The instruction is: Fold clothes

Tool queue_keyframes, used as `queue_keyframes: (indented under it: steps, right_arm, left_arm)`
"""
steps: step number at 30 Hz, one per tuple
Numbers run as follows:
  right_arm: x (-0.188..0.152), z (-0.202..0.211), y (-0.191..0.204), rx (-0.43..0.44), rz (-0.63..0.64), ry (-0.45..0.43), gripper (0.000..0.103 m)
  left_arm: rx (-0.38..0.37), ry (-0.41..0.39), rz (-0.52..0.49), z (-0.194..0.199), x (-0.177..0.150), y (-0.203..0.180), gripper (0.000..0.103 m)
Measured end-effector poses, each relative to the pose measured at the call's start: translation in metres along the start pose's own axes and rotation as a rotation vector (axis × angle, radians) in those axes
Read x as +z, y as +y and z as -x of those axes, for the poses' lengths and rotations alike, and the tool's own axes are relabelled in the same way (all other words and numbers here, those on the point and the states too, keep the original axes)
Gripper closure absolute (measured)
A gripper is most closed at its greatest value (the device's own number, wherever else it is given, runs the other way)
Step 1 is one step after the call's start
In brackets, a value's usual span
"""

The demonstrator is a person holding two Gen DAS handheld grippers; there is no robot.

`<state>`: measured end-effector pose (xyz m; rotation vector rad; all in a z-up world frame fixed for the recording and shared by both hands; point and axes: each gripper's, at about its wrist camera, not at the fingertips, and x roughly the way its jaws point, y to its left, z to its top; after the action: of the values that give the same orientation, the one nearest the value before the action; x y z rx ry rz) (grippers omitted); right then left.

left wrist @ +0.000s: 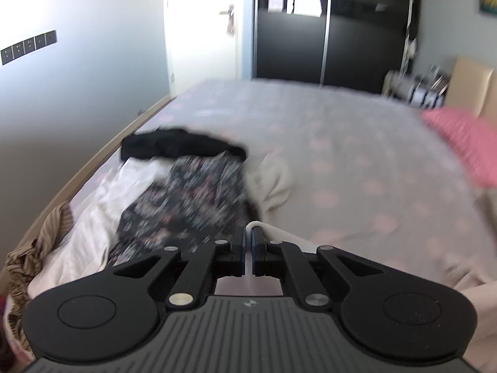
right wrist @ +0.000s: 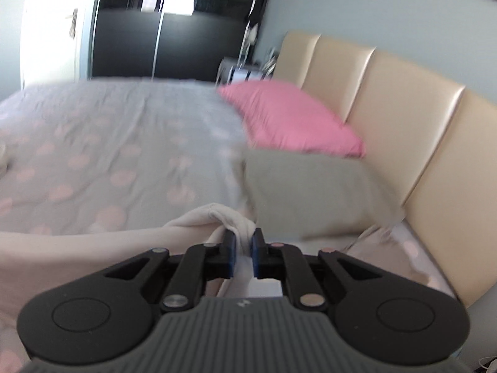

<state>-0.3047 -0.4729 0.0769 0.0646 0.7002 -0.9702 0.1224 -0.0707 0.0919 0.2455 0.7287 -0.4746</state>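
Observation:
A pale pink garment (right wrist: 93,248) hangs stretched between both grippers above the bed. My left gripper (left wrist: 248,233) is shut on a thin edge of the pale pink garment (left wrist: 298,242), which trails off to the right under the jaws. In the right wrist view my right gripper (right wrist: 243,237) is shut on a bunched fold of the same cloth, which spreads away to the left. A pile of other clothes lies left of the left gripper: a dark floral piece (left wrist: 186,202), a black one (left wrist: 180,146), a white one (left wrist: 102,205) and a cream one (left wrist: 273,180).
The bed has a grey cover with pink dots (left wrist: 357,155). A pink pillow (right wrist: 292,118) and a grey pillow (right wrist: 310,195) lean near the cream headboard (right wrist: 403,124). A dark wardrobe (left wrist: 326,31) stands beyond the bed. A brown striped cloth (left wrist: 40,248) lies at the bed's left edge.

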Motion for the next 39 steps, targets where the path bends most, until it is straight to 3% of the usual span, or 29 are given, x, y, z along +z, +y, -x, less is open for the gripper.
queue_keyframes:
  steps: [4, 8, 13, 16, 20, 22, 25, 30, 35, 39]
  right_arm:
    - [-0.016, -0.060, 0.030, -0.047, 0.098, 0.078, 0.094]
    - [-0.021, -0.105, 0.041, -0.039, 0.128, 0.142, 0.096]
    - [-0.028, -0.115, 0.048, 0.025, 0.133, 0.124, 0.093]
    - [-0.031, -0.107, 0.053, 0.053, 0.139, 0.082, 0.075]
    - [-0.036, -0.088, 0.064, 0.130, 0.184, 0.004, 0.064]
    - [-0.041, -0.081, 0.073, 0.180, 0.232, -0.016, 0.062]
    - [-0.052, -0.073, 0.090, 0.238, 0.325, -0.041, 0.062]
    - [-0.071, -0.063, 0.111, 0.323, 0.494, -0.057, 0.061]
    - [-0.087, -0.056, 0.124, 0.386, 0.615, -0.052, 0.057]
    - [-0.097, -0.054, 0.130, 0.414, 0.695, -0.058, 0.053]
  left_arm:
    - [0.093, 0.087, -0.024, -0.052, -0.016, -0.006, 0.101]
    - [0.073, 0.124, -0.064, -0.072, -0.026, -0.017, 0.098]
    - [0.088, 0.060, -0.174, -0.072, -0.042, -0.038, 0.078]
    - [0.072, 0.047, -0.222, -0.070, -0.046, -0.047, 0.074]
    - [0.018, -0.019, -0.253, -0.059, -0.053, -0.057, 0.057]
    - [0.026, -0.069, -0.260, -0.051, -0.057, -0.065, 0.049]
    - [0.006, -0.128, -0.296, -0.042, -0.064, -0.078, 0.049]
    - [-0.069, -0.254, -0.445, -0.017, -0.078, -0.104, 0.054]
    - [-0.088, -0.262, -0.602, -0.012, -0.097, -0.132, 0.056]
    - [-0.078, -0.273, -0.845, -0.016, -0.133, -0.162, 0.056]
